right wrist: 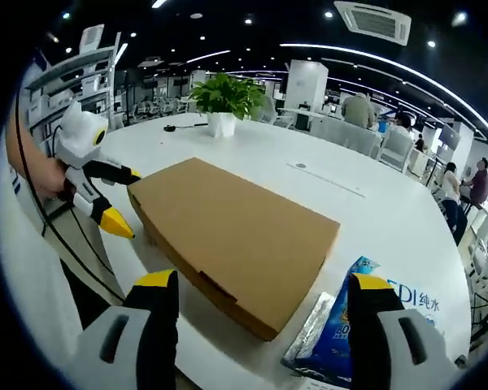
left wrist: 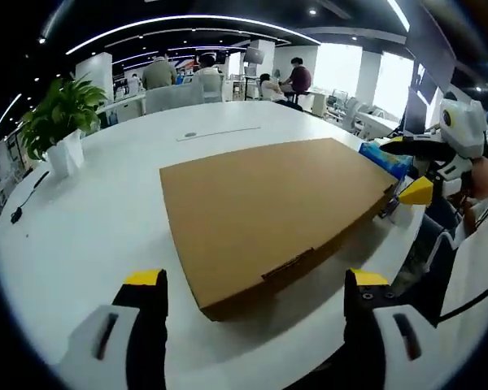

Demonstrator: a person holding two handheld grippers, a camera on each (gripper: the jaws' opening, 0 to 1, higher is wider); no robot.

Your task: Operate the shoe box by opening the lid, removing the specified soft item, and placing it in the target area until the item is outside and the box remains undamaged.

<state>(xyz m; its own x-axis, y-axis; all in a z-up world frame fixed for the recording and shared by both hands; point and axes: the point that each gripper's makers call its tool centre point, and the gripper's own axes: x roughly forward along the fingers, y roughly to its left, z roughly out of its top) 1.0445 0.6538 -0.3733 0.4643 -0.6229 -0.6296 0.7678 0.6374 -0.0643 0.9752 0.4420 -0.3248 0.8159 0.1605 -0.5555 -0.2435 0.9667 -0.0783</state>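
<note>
White table (left wrist: 106, 211) spans both views. Shoe box (left wrist: 268, 215), lid shut, sits mid-frame in the left gripper view, centre-left in the right gripper view. Potted plant (right wrist: 224, 101) upper centre there. Blue soft pack (right wrist: 342, 325) lies lower right, just beside the box. Left gripper (left wrist: 256, 284) wide, empty. Right gripper (right wrist: 260, 288) wide, empty.

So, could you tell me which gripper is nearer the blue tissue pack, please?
Right. The right gripper has the blue tissue pack lying beside its right-hand jaw. The left gripper is apart from it, across the closed box.
</note>
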